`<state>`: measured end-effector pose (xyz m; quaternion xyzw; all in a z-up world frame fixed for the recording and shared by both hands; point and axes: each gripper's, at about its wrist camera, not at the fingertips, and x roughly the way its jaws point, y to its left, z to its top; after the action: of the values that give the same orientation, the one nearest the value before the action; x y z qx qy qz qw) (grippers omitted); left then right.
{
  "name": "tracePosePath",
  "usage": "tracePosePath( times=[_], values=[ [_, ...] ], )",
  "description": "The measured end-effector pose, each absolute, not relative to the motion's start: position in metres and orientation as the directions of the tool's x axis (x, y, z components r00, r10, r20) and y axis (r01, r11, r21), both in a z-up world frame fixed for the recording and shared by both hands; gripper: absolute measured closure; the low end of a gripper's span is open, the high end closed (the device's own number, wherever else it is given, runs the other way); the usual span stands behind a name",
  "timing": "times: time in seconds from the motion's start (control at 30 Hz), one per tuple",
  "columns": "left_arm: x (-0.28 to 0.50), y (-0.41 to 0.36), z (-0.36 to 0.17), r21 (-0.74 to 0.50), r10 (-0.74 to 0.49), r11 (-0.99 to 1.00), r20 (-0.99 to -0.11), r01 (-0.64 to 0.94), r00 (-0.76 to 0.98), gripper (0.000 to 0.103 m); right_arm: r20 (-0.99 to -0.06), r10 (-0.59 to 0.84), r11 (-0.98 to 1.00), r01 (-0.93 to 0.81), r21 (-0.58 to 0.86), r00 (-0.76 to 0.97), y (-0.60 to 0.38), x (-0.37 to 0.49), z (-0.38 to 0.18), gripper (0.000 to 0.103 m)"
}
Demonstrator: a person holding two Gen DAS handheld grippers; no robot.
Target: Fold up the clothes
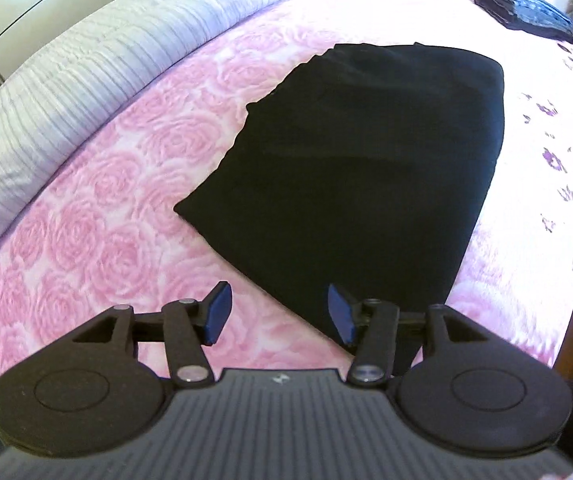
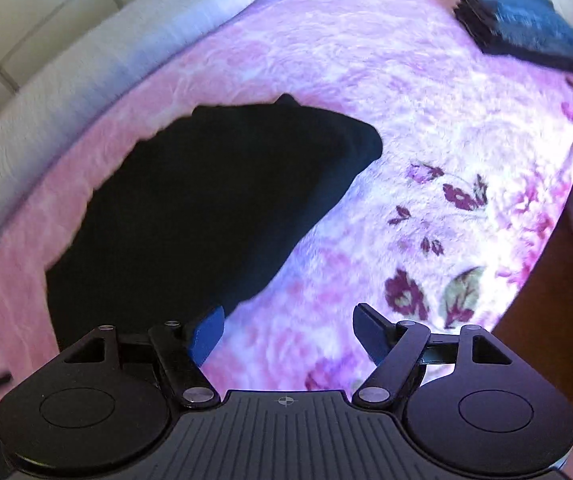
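While both tongs hang above the bed, nothing is gripped.
Left tongs (image 1: 278,314): released, jaws wide apart — the near corner of the black garment (image 1: 358,176) lies right under and just ahead of the right-hand pad.
Right tongs (image 2: 288,332): released too, over bare blanket (image 2: 406,120); the garment sits ahead and to their left, its near end just beside the left pad.
Key relation: the garment's long axis runs away from the tongs, near end broad, far end narrower; the left tongs look nearer its near edge.
Garment look: flat, already doubled over I think — the black swallows any seam or crease.
Elsewhere: a dark folded stack (image 2: 526,28) far ahead and right; a white quilt (image 1: 66,80) off left.
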<state>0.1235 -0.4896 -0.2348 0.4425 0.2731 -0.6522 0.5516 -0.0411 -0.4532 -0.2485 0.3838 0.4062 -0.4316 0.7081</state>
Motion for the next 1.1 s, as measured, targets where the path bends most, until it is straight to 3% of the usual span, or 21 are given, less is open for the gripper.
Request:
tracePosePath(
  times=[0.37,0.87,0.97,1.1],
  values=[
    [0.11,-0.485,-0.224,0.16,-0.477,-0.35,-0.879,0.923,-0.029,0.052,-0.907,-0.342,0.458,0.886,0.066,0.244,-0.413,-0.011,-0.237,0.027],
    [0.124,-0.484,-0.238,0.217,-0.48,-0.426,-0.877,0.878,-0.016,0.045,-0.918,-0.287,0.471,0.875,0.112,0.273,-0.396,-0.001,-0.253,0.027],
    [0.137,-0.483,-0.252,0.241,-0.474,-0.449,-0.881,0.86,0.0,0.044,-0.92,-0.257,0.595,0.798,0.089,0.294,-0.383,0.022,-0.263,0.027],
    [0.157,-0.485,-0.273,0.252,-0.463,-0.463,-0.886,0.85,0.011,0.044,-0.936,-0.229,0.868,0.492,-0.072,0.268,-0.336,0.074,-0.289,0.027]
  ],
)
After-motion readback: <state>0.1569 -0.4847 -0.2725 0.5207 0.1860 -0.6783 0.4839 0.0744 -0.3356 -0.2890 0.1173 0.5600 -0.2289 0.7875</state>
